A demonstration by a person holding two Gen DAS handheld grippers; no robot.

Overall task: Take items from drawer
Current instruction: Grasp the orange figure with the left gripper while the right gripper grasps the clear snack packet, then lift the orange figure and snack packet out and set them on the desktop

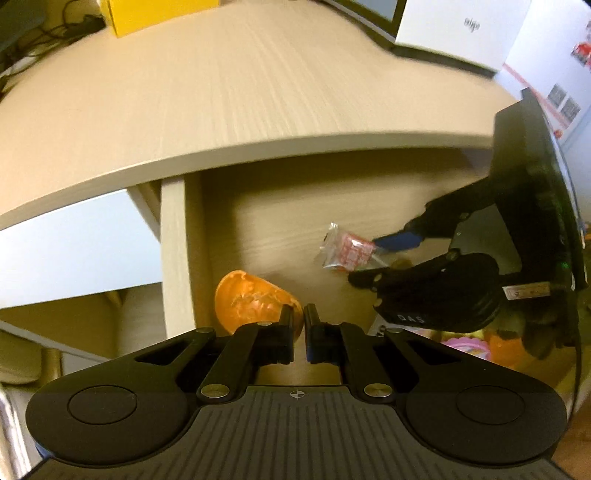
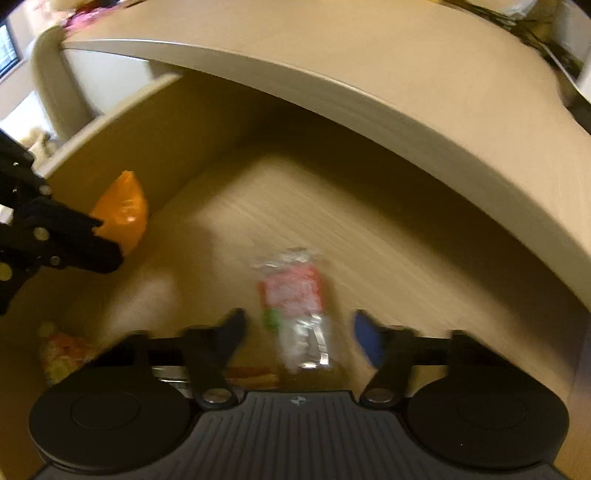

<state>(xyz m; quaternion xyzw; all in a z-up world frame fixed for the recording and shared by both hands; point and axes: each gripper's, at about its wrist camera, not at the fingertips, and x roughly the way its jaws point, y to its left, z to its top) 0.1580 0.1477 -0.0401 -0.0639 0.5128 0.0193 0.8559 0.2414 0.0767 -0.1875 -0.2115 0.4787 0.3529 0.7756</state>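
The open wooden drawer (image 1: 258, 221) had a pale, grained floor under the desktop edge (image 1: 221, 155). The left gripper (image 1: 300, 317) had its jaws pressed on a crinkled orange packet (image 1: 251, 299) near the left wall. The right gripper (image 2: 299, 332) had jaws spread around a clear-and-red wrapper (image 2: 295, 295), perhaps not touching it; much floor lay free around it.

Office or home desk workstation.
Pale wood-grain desktop (image 1: 221, 92) over open drawer (image 2: 295, 206); tangled black cables (image 1: 55, 26), white carton (image 1: 461, 29), dark monitor edge (image 1: 373, 11).

Two packets (image 1: 255, 301) (image 1: 345, 251) apparently in drawer (image 1: 173, 258)
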